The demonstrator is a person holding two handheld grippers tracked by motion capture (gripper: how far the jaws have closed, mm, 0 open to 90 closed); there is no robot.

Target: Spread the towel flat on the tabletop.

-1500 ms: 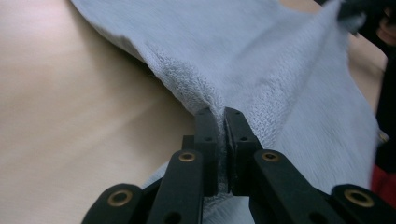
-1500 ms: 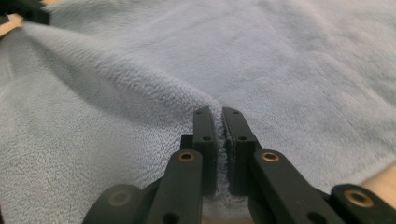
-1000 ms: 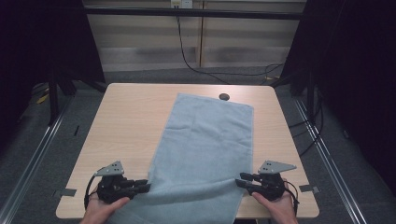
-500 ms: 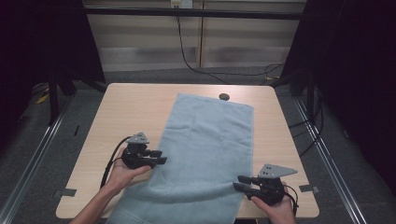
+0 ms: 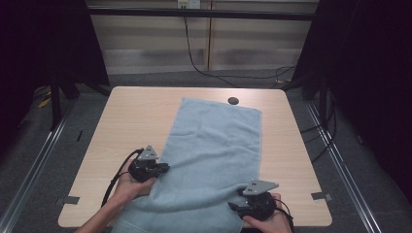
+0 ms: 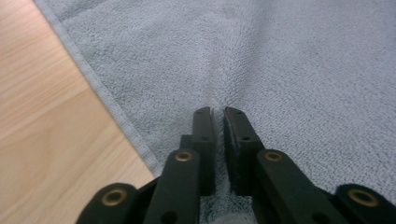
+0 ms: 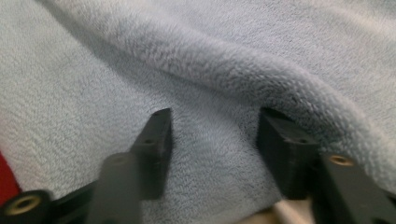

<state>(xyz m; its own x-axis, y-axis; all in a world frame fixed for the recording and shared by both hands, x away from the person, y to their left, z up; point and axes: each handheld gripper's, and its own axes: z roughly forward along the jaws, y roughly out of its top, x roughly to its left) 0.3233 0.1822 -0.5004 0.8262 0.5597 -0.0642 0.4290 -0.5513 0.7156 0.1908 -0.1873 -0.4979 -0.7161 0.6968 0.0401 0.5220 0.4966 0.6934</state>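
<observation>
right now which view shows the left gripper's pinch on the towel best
The left gripper view: the left gripper has pinched a small pleat of towel. The high view shows it at the towel's left edge; the right gripper view shows towel folds.

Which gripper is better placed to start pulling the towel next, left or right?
Left, probably. The left gripper has just closed, pinching the towel just inside its left edge. The right gripper has just been opening; its jaws stand apart over the towel's near right corner, pressing nothing.
</observation>
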